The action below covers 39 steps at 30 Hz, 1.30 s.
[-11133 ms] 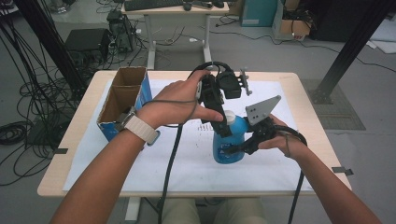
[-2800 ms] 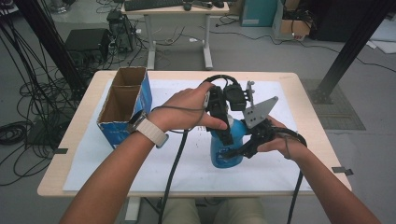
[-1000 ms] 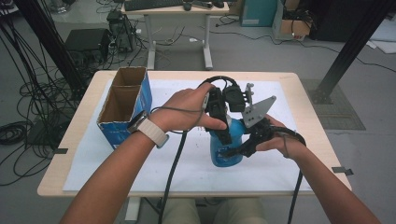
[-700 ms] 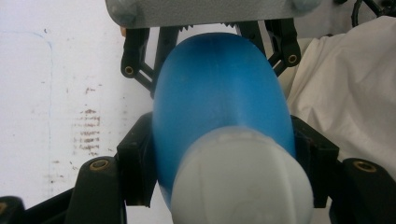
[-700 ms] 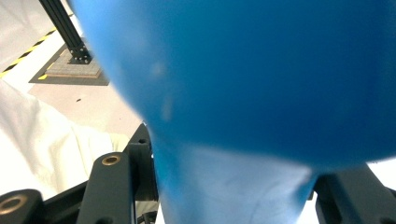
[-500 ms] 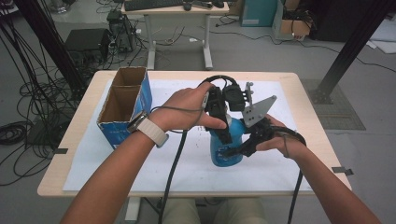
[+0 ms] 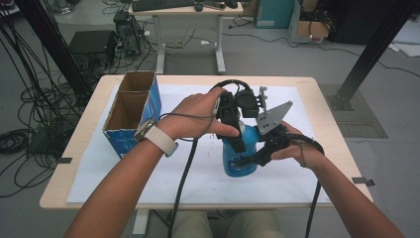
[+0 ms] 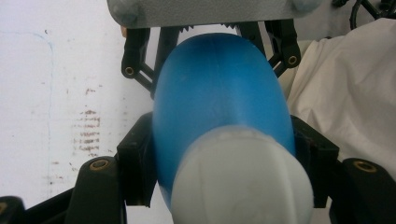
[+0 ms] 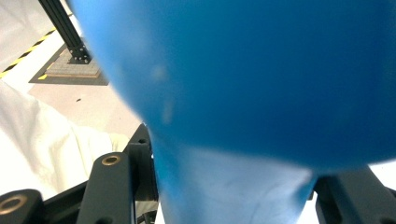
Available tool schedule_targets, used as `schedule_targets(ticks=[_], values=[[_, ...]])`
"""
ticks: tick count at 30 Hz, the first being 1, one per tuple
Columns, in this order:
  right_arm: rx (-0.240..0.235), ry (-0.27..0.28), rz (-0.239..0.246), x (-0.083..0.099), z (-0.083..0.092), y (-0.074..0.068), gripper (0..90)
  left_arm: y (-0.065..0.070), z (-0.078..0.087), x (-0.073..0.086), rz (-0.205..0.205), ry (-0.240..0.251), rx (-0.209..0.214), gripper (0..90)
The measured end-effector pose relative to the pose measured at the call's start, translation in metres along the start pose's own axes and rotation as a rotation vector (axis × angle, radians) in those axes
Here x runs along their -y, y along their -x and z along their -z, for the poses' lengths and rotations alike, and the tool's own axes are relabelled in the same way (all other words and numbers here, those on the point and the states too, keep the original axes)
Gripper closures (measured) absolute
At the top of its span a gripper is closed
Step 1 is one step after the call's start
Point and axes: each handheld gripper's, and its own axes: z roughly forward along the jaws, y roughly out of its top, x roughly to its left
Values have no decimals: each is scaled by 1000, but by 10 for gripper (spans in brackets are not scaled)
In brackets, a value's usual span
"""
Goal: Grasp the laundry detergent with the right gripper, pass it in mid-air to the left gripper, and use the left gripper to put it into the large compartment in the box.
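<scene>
High view: a blue bottle (image 7: pixel 240 156) stands upright on the white sheet (image 7: pixel 198 183) covering the desk (image 7: pixel 317 99), near the middle and toward the near edge. The left gripper (image 7: pixel 232 126) comes at it from above, around the upper part; the right gripper (image 7: pixel 250 159) comes from the right, low on the body. An open cardboard box (image 7: pixel 130 109) sits well apart at the left.

Left gripper view: its fingers (image 8: pixel 135 163) are clamped on either side of the bottle's neck end, just behind the white cap (image 8: pixel 240 179). Right gripper view: its fingers (image 9: pixel 112 186) flank the narrower blue section closely; contact looks firm on the left finger, the right one is partly cut off.

Judgement: the step in hand appears to be opening or steadying the bottle between two grips. To do it well, the lower grip should hold the body still against the desk while the upper grip turns squarely about the bottle's axis, without tilting. Squeezing too hard may deform the plastic; a skewed pull may tip the bottle.
</scene>
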Motion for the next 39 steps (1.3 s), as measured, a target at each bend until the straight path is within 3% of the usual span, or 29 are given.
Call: schedule_targets(ticks=[39], values=[[10, 8, 17, -3, 7, 0, 434, 1, 5, -6, -6, -2, -16, 369]])
